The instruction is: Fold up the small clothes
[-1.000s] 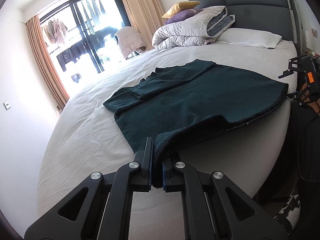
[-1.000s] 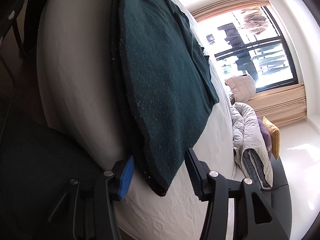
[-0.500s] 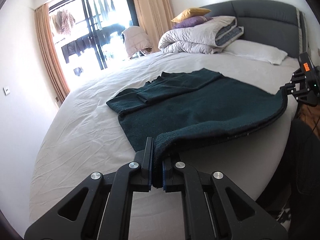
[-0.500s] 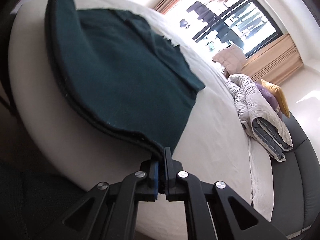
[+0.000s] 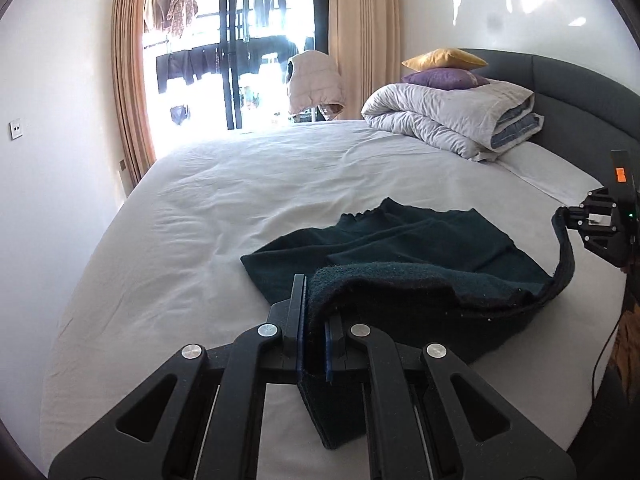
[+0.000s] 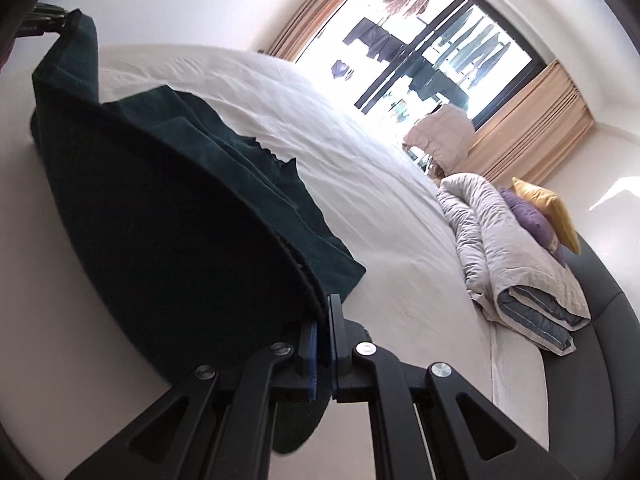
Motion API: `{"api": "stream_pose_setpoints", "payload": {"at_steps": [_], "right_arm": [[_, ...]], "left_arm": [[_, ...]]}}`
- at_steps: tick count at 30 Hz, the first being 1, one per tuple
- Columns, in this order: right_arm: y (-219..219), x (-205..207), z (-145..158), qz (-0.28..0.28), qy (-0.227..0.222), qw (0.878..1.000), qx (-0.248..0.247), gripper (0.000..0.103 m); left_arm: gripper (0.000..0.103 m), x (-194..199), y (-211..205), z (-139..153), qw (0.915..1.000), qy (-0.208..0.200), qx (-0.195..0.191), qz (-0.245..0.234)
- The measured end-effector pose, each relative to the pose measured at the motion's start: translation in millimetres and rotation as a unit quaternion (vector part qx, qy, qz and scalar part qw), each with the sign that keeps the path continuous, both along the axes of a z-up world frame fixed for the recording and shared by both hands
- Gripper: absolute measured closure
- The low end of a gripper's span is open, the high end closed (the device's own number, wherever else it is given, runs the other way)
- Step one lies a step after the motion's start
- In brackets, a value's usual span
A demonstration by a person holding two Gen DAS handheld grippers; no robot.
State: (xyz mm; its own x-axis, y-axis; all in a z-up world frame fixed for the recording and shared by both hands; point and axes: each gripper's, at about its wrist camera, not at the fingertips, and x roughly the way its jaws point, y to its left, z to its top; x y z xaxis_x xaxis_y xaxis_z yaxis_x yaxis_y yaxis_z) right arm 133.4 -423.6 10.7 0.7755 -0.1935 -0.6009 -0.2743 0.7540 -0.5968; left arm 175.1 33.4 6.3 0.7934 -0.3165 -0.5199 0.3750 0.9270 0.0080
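A dark green knit garment [image 5: 420, 248] lies on the white bed sheet [image 5: 240, 208], its near hem lifted off the mattress. My left gripper [image 5: 314, 300] is shut on one corner of that hem. The other corner is pinched by my right gripper [image 5: 568, 216], seen at the right edge of the left wrist view. In the right wrist view the garment [image 6: 168, 224] fills the left half, with my right gripper [image 6: 325, 312] shut on its edge and my left gripper [image 6: 68, 22] holding the far corner at the top left. The raised hem sags between the two.
A rolled grey duvet [image 5: 452, 120] with purple and yellow cushions [image 5: 444, 66] sits by the dark headboard [image 5: 580, 96]. A white pillow [image 5: 548, 172] lies beside it. Beyond the bed is a balcony door [image 5: 240, 48] with curtains and hanging laundry. The bed's edge runs at the right.
My right gripper shut on the garment's corner. Both grippers then rose and moved forward over the bed, lifting the near hem and carrying it toward the garment's far end.
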Motion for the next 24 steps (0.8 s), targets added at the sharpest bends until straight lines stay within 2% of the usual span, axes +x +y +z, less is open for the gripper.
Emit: {"api": "stream_pose_setpoints", "payload": {"at_steps": [6, 11, 17, 20, 24], "right_arm": [[-19, 99, -13, -0.045, 0.045, 0.997, 0.030, 0.098], [-31, 159, -38, -0.072, 0.091, 0.993, 0.036, 0.098], [-37, 196, -64, -0.092, 0.115, 0.988, 0.042, 0.098], [-48, 220, -76, -0.105, 0.145, 0.982, 0.051, 0.098], [-52, 238, -84, -0.109, 0.162, 0.979, 0.054, 0.098]], "left_arm": [[0.097, 102, 0, -14, 0.9984, 0.051, 0.006, 0.022], [0.098, 171, 3, -41, 0.9939, 0.100, 0.013, 0.045], [0.097, 223, -11, -70, 0.9892, 0.132, 0.040, 0.049], [0.097, 237, -22, -81, 0.9869, 0.143, 0.055, 0.049], [0.097, 255, -28, -93, 0.9850, 0.152, 0.066, 0.050]]}}
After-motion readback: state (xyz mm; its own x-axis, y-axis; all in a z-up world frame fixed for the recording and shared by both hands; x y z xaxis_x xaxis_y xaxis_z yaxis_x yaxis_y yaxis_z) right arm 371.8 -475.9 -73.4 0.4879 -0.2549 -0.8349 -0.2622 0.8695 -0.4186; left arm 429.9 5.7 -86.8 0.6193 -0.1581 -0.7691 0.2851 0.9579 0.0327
